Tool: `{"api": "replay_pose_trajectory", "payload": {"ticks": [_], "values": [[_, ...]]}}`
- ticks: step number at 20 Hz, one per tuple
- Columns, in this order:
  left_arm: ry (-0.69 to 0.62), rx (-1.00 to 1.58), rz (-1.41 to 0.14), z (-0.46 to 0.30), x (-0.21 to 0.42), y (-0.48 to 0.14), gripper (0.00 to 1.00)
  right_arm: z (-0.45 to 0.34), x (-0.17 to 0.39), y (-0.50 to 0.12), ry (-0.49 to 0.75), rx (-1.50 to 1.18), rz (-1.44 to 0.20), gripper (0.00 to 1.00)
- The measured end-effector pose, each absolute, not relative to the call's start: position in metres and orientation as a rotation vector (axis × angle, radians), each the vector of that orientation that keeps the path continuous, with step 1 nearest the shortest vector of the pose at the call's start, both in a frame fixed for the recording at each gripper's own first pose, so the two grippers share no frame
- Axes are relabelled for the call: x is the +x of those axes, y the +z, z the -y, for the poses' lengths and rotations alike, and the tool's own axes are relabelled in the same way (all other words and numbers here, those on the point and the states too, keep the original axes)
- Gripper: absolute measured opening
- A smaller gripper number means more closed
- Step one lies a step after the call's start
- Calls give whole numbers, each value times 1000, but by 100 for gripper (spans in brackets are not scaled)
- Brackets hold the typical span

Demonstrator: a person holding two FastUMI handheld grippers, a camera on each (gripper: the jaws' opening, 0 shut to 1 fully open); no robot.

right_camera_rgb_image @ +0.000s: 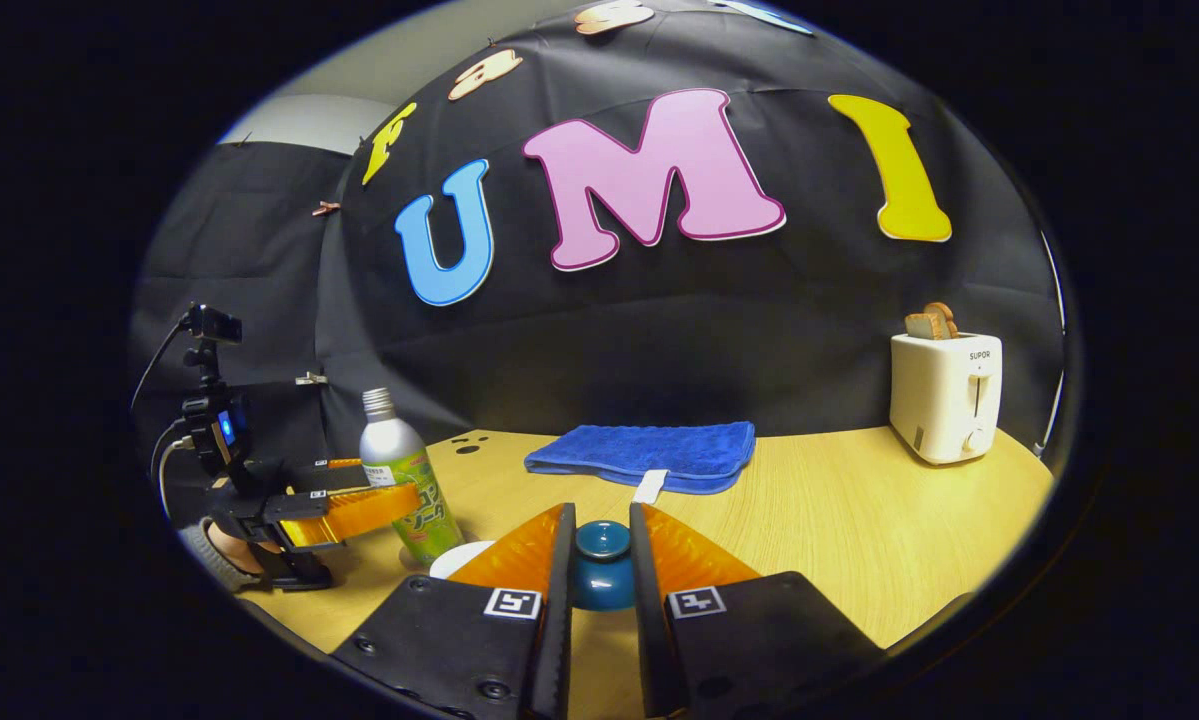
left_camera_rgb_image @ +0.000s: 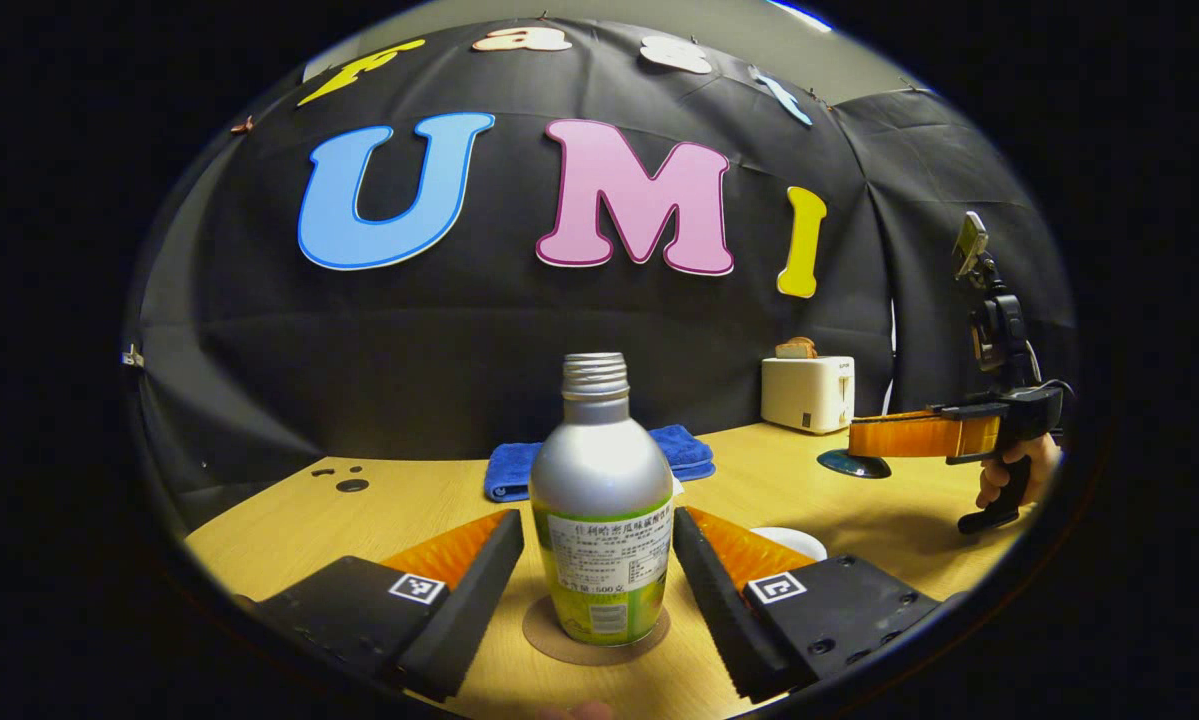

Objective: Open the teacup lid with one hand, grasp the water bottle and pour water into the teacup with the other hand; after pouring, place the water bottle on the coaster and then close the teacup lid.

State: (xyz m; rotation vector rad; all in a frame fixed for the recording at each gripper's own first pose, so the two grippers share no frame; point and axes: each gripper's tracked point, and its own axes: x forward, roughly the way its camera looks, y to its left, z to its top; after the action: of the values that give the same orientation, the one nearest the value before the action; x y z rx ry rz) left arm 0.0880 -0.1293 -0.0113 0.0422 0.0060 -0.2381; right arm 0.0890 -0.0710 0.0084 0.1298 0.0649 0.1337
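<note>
Bottle (left_camera_rgb_image: 600,500) stands upright on the round brown coaster (left_camera_rgb_image: 549,637) on the wooden table (left_camera_rgb_image: 839,510), its screw neck bare, so the pouring looks finished and the set-down done. The left gripper (left_camera_rgb_image: 599,580) straddles it with jaws spread wide, both fingers clear of its sides and holding nothing, which reads as a release. Just to the right of the bottle a white rim (left_camera_rgb_image: 794,541) shows, which I take to be the teacup, mostly hidden behind a finger. Farther right of the bottle and lifted above the table, the right gripper (right_camera_rgb_image: 600,560) has its fingers closed on the blue lid (right_camera_rgb_image: 601,565), gripping it at the knob. What is left, judging by this, is carrying that lid back and setting it on the cup. Behind the bottle lies a folded blue towel (right_camera_rgb_image: 649,452), and well to its right by the wall stands a white toaster (right_camera_rgb_image: 946,396) with toast (right_camera_rgb_image: 931,321) sticking up. By count: one bottle, one coaster, one lid, one cup, two grippers, one towel, one toaster.
</note>
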Motion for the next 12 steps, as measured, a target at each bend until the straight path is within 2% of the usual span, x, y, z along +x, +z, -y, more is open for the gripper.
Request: {"api": "replay_pose_trajectory", "payload": {"ticks": [7,12], "values": [[-215,49,-13,115,39,-20,96,48,88,17,186,70,-31,31],[-167,-3,-3,106,7,-25,95,-3,100,-3,258,50,-94,31]]}}
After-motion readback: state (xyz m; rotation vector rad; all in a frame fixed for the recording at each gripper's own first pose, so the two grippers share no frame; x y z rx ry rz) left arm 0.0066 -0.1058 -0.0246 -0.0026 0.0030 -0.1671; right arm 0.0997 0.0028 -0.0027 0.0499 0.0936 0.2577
